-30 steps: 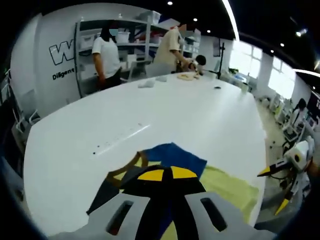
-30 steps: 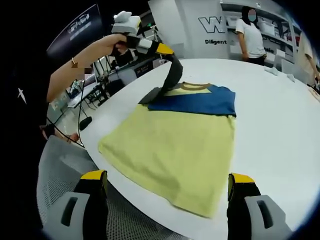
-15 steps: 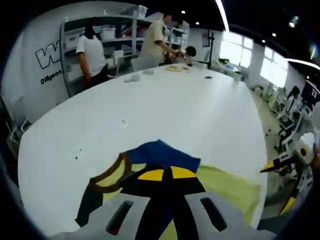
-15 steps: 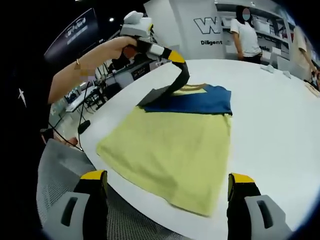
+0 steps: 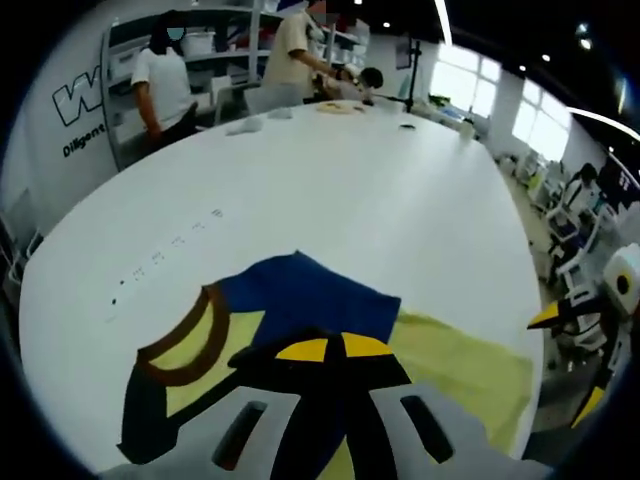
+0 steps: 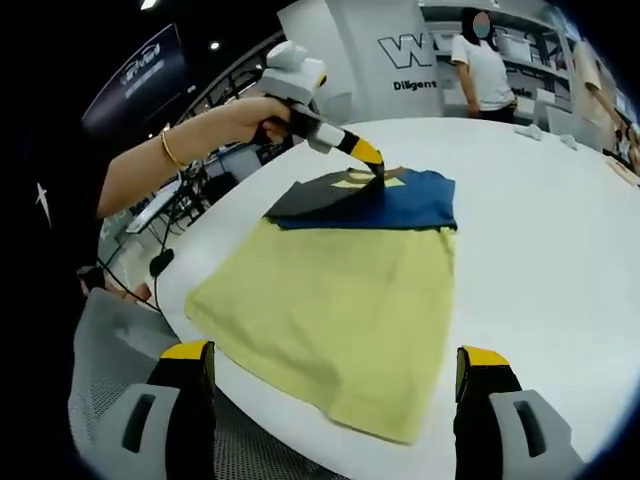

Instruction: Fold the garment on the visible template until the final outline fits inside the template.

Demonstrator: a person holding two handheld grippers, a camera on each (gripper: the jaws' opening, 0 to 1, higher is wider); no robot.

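The garment (image 6: 340,290), a yellow shirt with a blue yoke and brown collar, lies flat on the white table (image 6: 560,250) near its edge; the left gripper (image 6: 366,160) clenches the dark sleeve at the collar end, its jaws closed on the fabric; in the left gripper view the pinched garment (image 5: 300,310) hides the jaw tips; no template outline can be made out; the hand (image 6: 250,115) reaches in from the left, angled down; the right gripper (image 6: 335,375) hovers released, jaws wide, before the near hem
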